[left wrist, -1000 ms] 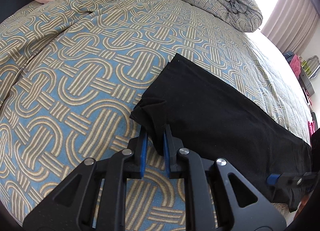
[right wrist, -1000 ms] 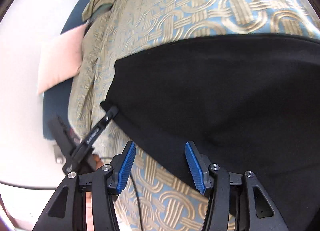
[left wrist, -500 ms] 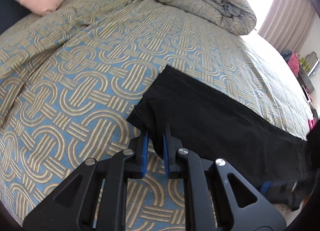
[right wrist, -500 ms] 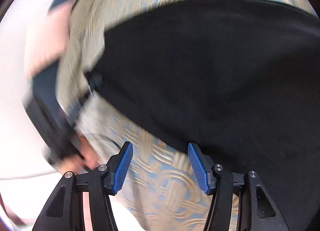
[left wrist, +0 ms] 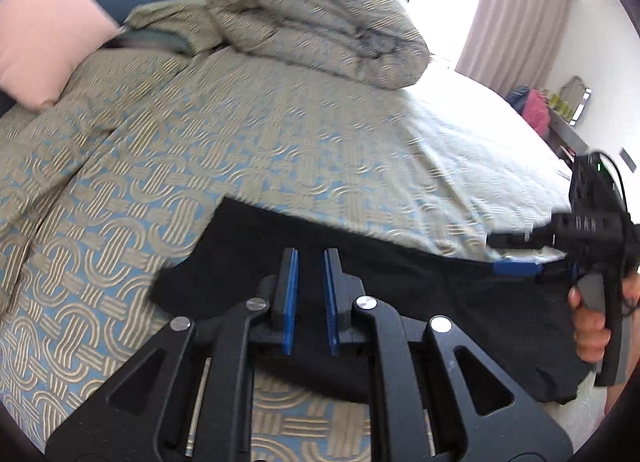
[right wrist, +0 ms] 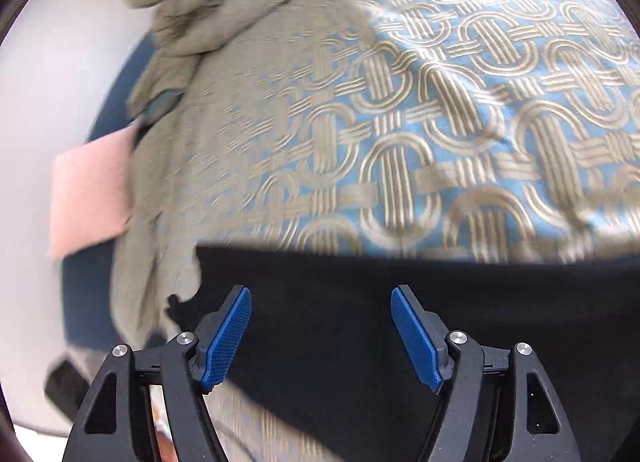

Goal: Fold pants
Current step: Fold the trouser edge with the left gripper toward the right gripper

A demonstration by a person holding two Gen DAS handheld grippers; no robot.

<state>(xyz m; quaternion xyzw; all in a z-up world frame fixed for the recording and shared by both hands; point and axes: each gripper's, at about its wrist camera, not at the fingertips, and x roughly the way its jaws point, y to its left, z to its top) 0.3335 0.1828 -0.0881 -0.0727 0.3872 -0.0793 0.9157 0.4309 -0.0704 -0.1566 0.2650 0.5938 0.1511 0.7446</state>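
We saw the black pants (left wrist: pixel 400 286) lying in a long band across the patterned bedspread (left wrist: pixel 248 134), near the edge of the bed closest to us. In the left wrist view the left gripper (left wrist: pixel 311 258) had its blue pads close together with black cloth between them, so we judged it closed on the pants. Compared with one second before, this view showed much more of the room: the bundled duvet (left wrist: pixel 320 18), the pink pillow (left wrist: pixel 44 38) and the curtains (left wrist: pixel 516 14) now stood high in the picture, and the pants looked further below the gripper. The held cloth seemed raised from the bedspread, but the blur did not let us be sure.

In the same view the right gripper (left wrist: pixel 516 258) appeared at the right edge, held by a hand (left wrist: pixel 592 326); earlier only a small part of it was visible there.

In the right wrist view the jaws of the right gripper (right wrist: pixel 322 314) were opening and stood clearly wider than a second before. The pants (right wrist: pixel 400 362) lay under and between the pads, which did not press on them. The edge of the pants now crossed lower in this picture, with more bedspread (right wrist: pixel 420 122) visible above it.
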